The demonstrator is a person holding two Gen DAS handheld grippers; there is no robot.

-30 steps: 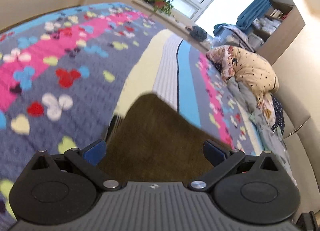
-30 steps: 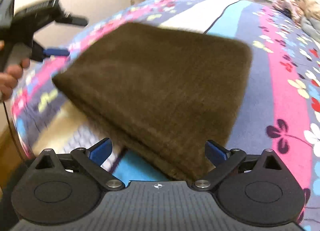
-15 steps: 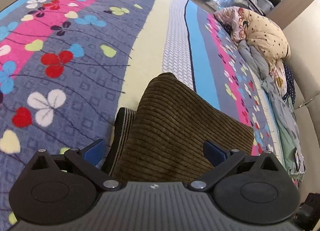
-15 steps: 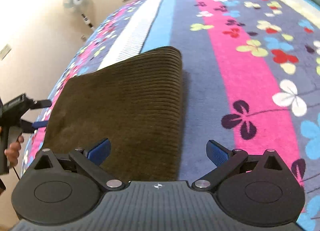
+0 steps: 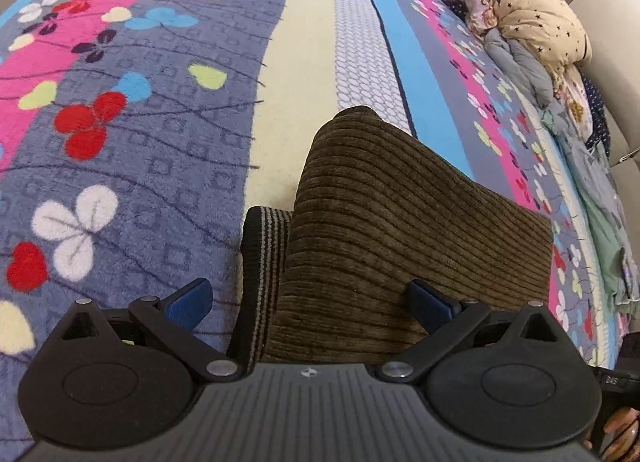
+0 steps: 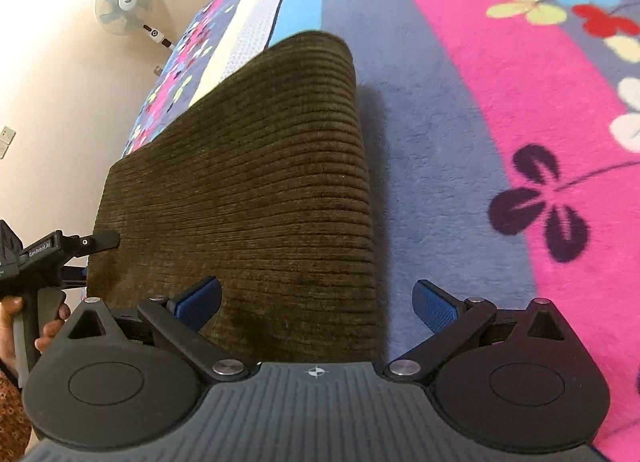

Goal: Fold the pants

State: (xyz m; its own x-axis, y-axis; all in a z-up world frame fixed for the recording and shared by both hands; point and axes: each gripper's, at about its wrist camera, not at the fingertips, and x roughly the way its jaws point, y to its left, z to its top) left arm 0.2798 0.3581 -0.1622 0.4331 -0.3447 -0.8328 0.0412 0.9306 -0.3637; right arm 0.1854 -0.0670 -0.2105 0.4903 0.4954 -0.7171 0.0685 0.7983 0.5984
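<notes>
Brown corduroy pants (image 5: 384, 230) lie folded into a thick rectangle on the flowered blanket (image 5: 132, 150); a striped waistband (image 5: 264, 262) shows at their left edge. They also fill the right wrist view (image 6: 256, 198). My left gripper (image 5: 310, 300) is open just above the near left end of the pants, holding nothing. My right gripper (image 6: 316, 302) is open above the near right end, with one finger over the cloth and the other over the blanket. The left gripper also shows in the right wrist view (image 6: 60, 250) at the pants' left edge.
A heap of bedding and clothes (image 5: 532, 26) lies along the far right side of the bed. A standing fan (image 6: 128, 6) is by the wall past the bed's far left corner. The bed edge runs close on the left in the right wrist view.
The pants have come down from being held up and now lie flat and folded. Both grippers have tilted down over the near edge and stay open.
</notes>
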